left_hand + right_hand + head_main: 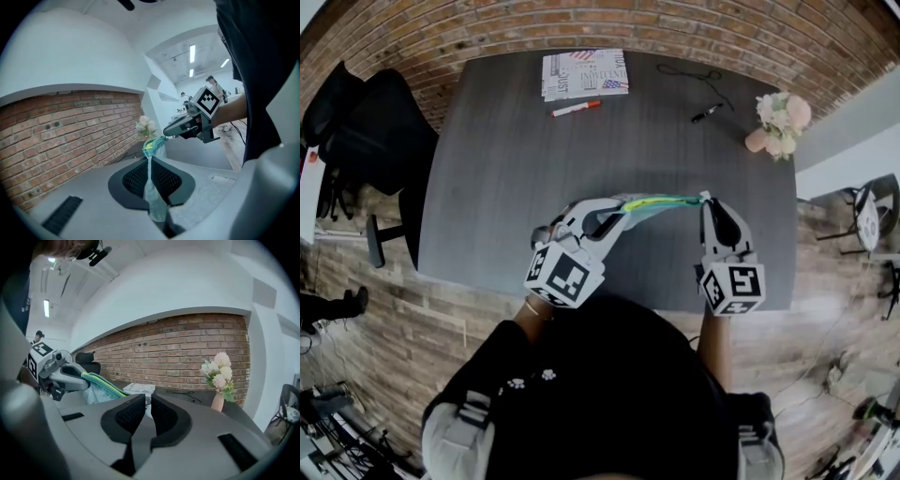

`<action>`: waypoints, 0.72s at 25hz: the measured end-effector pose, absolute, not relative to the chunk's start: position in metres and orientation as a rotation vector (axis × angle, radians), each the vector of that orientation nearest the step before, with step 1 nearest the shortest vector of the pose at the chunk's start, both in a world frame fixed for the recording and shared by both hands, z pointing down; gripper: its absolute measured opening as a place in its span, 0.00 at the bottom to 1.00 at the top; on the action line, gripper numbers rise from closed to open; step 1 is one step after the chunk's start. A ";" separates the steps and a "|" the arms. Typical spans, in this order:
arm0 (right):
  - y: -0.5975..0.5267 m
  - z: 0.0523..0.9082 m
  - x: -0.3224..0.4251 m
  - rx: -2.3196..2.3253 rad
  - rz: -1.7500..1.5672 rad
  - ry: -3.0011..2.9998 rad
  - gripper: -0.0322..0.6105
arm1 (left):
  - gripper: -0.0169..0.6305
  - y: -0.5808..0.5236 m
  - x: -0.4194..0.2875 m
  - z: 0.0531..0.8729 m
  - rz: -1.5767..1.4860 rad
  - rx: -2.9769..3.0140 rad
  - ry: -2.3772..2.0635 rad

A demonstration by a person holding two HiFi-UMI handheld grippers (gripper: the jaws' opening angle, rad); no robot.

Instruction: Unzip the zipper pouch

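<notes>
A zipper pouch (661, 202) of pale mesh with a green and yellow striped top hangs stretched between my two grippers, above the near part of the dark table (506, 187). My left gripper (622, 206) is shut on the pouch's left end; in the left gripper view the fabric (151, 187) is pinched between its jaws. My right gripper (706, 200) is at the pouch's right end. In the right gripper view its jaws (147, 401) stand a narrow gap apart, and the pouch (101, 383) runs from the left gripper (82, 382) to behind the left jaw. I cannot tell what the pale bit in the gap is.
At the table's far side lie printed papers (584, 73), a red marker (576, 109), a black pen (706, 113) and a thin cable (689, 72). A vase of pale flowers (780, 124) stands at the far right. A black office chair (366, 131) stands left of the table.
</notes>
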State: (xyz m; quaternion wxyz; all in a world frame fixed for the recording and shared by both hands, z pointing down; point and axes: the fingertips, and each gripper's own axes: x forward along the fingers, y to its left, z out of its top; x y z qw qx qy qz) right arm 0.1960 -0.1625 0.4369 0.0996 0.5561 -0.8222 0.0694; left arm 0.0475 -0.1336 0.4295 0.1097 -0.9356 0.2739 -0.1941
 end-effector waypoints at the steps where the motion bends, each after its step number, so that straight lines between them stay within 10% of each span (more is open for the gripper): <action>1: -0.162 0.435 0.196 1.653 0.209 -2.442 0.11 | 0.04 -0.135 0.046 0.428 -0.532 -2.775 0.822; 18: -0.154 0.414 0.185 1.708 0.217 -2.554 0.05 | 0.04 -0.163 -0.008 0.407 -0.259 -3.004 1.211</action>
